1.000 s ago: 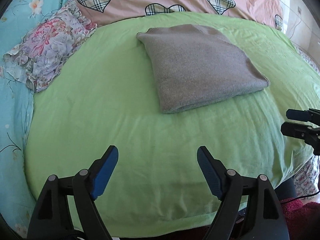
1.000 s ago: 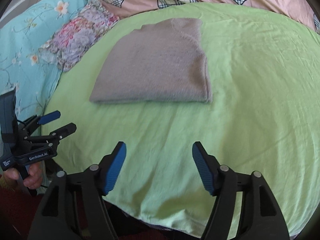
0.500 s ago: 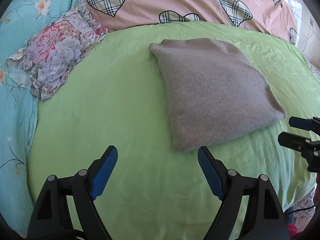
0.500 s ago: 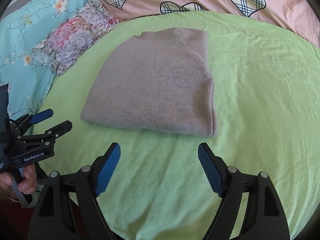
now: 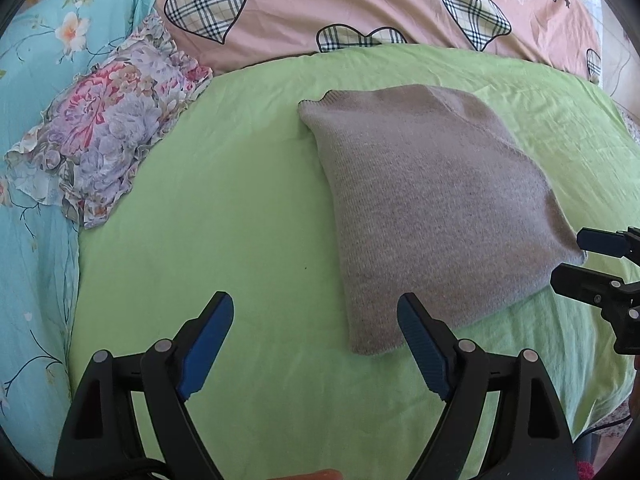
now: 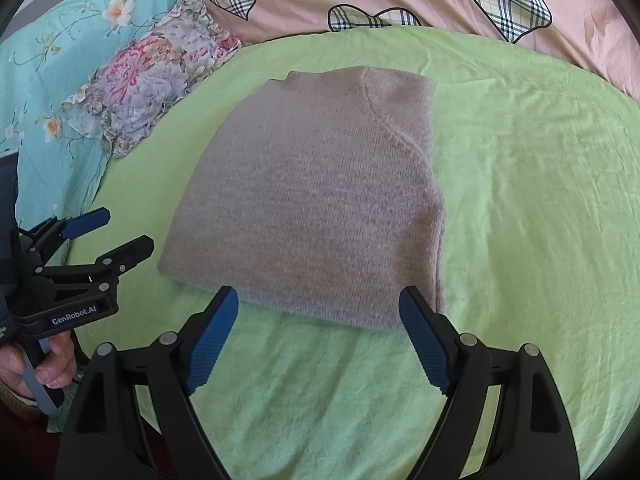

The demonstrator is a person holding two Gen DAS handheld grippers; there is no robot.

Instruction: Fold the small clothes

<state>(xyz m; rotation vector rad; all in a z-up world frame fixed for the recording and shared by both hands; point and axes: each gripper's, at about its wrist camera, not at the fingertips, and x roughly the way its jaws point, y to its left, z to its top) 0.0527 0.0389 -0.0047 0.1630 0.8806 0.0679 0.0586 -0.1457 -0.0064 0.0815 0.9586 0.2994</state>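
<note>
A folded grey knit sweater (image 5: 432,208) (image 6: 312,200) lies flat on the green sheet (image 5: 224,200) (image 6: 540,200). My left gripper (image 5: 313,304) is open just short of the sweater's near left corner, with only sheet between its blue pads. In the right wrist view the left gripper (image 6: 128,227) hovers beside the sweater's left edge. My right gripper (image 6: 318,294) hangs over the sweater's near edge with its jaws opening, and the pads press on nothing. The left wrist view shows the right gripper (image 5: 568,258) at the sweater's near right corner.
A floral ruffled pillow (image 5: 100,148) (image 6: 152,80) lies left of the sweater, on turquoise flowered bedding (image 5: 32,60). A pink quilt with plaid hearts (image 5: 360,4) runs along the back. A hand (image 6: 44,364) holds the left gripper's handle. The sheet's front edge drops off near the grippers.
Both grippers have moved forward toward the sweater, which now sits much nearer and larger in both views. The right gripper's jaws have spread a little wider.
</note>
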